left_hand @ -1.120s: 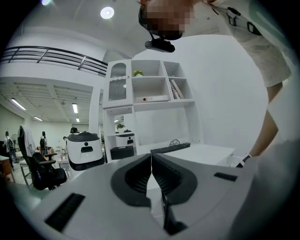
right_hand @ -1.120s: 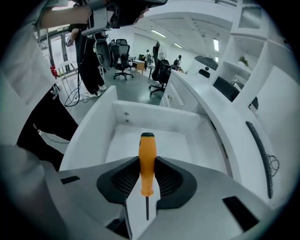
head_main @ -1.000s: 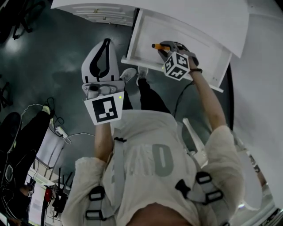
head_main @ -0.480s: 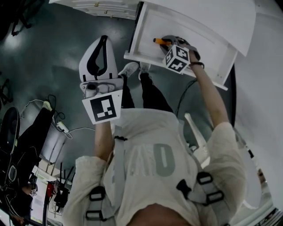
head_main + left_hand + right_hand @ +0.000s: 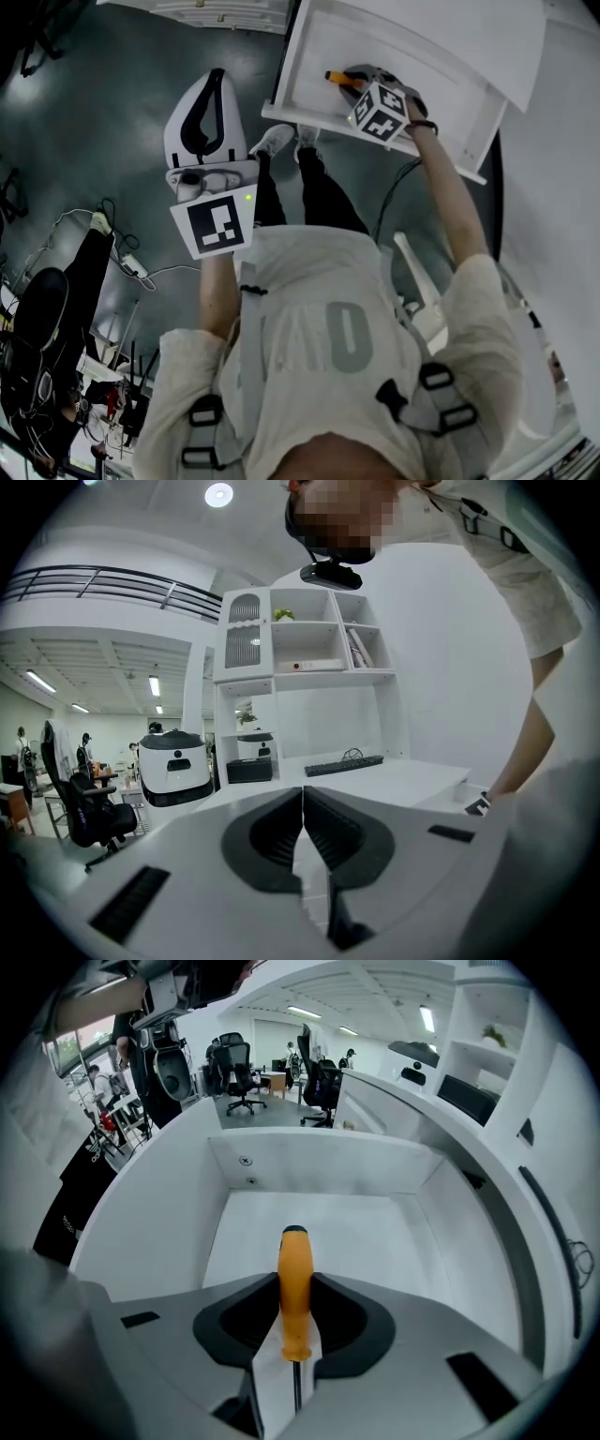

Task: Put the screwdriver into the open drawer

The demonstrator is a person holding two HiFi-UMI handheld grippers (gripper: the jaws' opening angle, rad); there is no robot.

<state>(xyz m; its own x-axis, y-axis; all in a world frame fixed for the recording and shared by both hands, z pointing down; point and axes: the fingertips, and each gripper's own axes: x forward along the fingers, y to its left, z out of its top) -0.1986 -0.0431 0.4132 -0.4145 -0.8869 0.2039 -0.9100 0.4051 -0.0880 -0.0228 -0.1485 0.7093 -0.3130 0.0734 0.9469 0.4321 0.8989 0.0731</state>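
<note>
My right gripper [image 5: 295, 1312] is shut on the orange-handled screwdriver [image 5: 294, 1293], whose handle sticks out ahead of the jaws over the white drawer [image 5: 309, 1218] floor; its thin shaft runs back between the pads. In the head view the right gripper [image 5: 352, 82] reaches down into the open drawer [image 5: 300, 56], with the screwdriver [image 5: 336, 78] tip pointing left. My left gripper [image 5: 208, 122] hangs over the dark floor left of the drawer, jaws shut with nothing between them. In the left gripper view, the left gripper [image 5: 302, 822] points roughly level at a white desk and shelves.
The drawer's front panel [image 5: 384, 131] stands between my body and its inside. A white tabletop [image 5: 441, 28] overhangs the drawer. Office chairs [image 5: 239, 1072] and a person [image 5: 122, 1030] stand beyond it. A shelf unit [image 5: 309, 658], a keyboard [image 5: 342, 764] and a white-and-black machine [image 5: 175, 764] face the left gripper.
My right gripper has sunk a little deeper into the drawer with the screwdriver still in it. The left gripper has stayed about where it was.
</note>
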